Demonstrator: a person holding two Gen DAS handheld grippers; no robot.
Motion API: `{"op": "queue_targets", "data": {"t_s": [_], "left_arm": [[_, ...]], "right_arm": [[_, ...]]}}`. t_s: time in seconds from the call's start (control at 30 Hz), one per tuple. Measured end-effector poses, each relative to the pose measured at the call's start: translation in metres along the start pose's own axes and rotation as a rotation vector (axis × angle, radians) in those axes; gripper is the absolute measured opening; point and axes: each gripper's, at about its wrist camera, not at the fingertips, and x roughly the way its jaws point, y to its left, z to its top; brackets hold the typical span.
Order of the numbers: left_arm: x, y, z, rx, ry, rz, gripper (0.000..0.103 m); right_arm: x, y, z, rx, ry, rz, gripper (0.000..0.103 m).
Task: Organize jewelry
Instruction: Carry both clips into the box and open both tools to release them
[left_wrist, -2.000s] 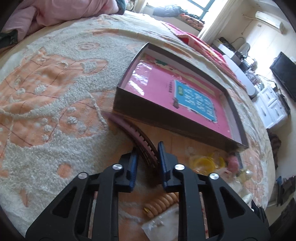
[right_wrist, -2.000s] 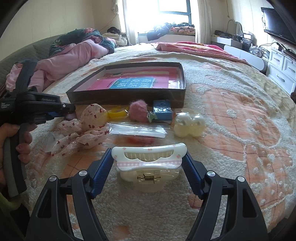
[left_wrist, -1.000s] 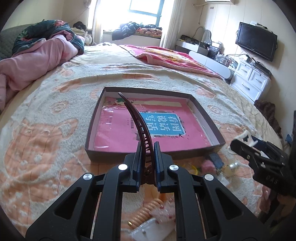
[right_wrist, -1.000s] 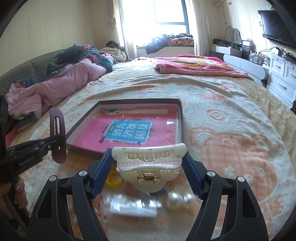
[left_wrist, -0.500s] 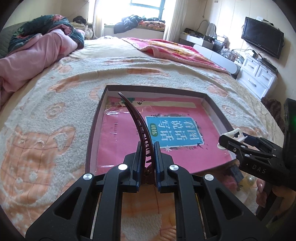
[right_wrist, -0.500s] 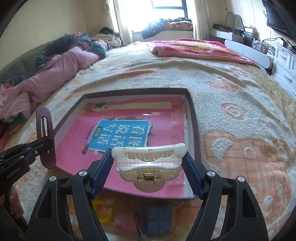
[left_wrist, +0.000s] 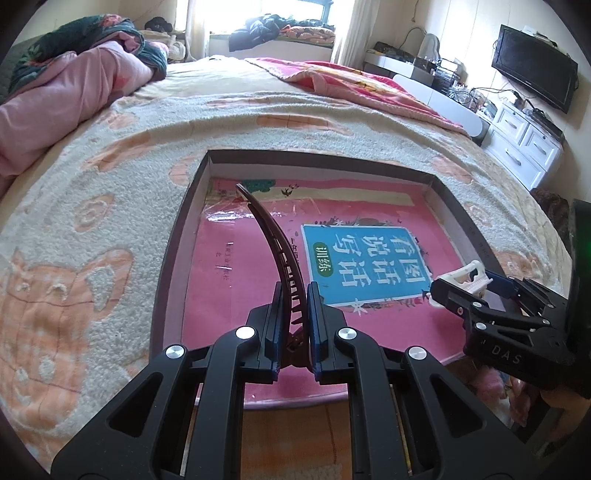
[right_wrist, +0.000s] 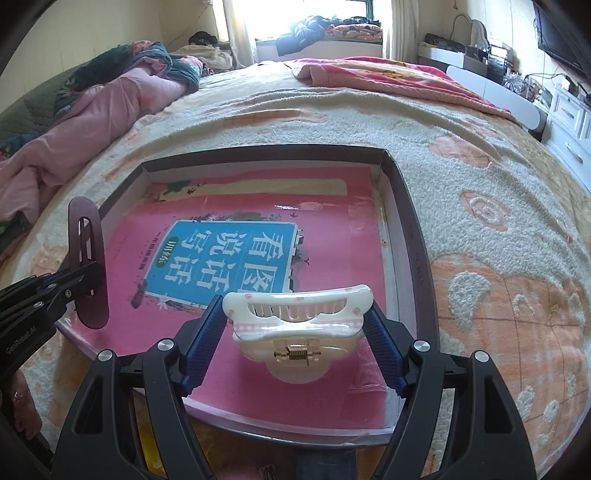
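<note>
- dark clip (left_wrist: 275, 242) is pinched edge-on in the left gripper (left_wrist: 292, 317), curving up toward 11 o'clock over the box (left_wrist: 173, 258)
- white claw clip (right_wrist: 297, 317) is clamped across its width between the right gripper's (right_wrist: 295, 336) wide-set fingers, over the box's 4 o'clock corner
- box sits on a fuzzy blanket (left_wrist: 92, 206), with a pink book (right_wrist: 221, 258) flat inside

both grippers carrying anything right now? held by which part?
Yes. Left hand-held gripper pinches the dark curved hair clip at its hinge end. Right hand-held gripper clamps the white claw clip across its two ends.
</note>
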Motion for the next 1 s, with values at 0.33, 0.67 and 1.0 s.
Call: {"op": "queue_targets", "data": {"t_s": [0.33, 0.67, 1.0], "left_arm": [[0.002, 0.001, -0.003, -0.009, 0.014, 0.004, 0.007], [-0.010, -0.004, -0.012, 0.019, -0.013, 0.022, 0.019], [-0.041, -0.006, -0.026, 0.020, -0.088, 0.064, 0.061]], "right_arm": [[-0.005, -0.003, -0.002, 0.010, -0.016, 0.016, 0.076], [-0.023, -0.004, -0.008, -0.001, -0.052, 0.036, 0.081], [-0.053, -0.006, -0.019, 0.001, -0.114, 0.032, 0.092]]}}
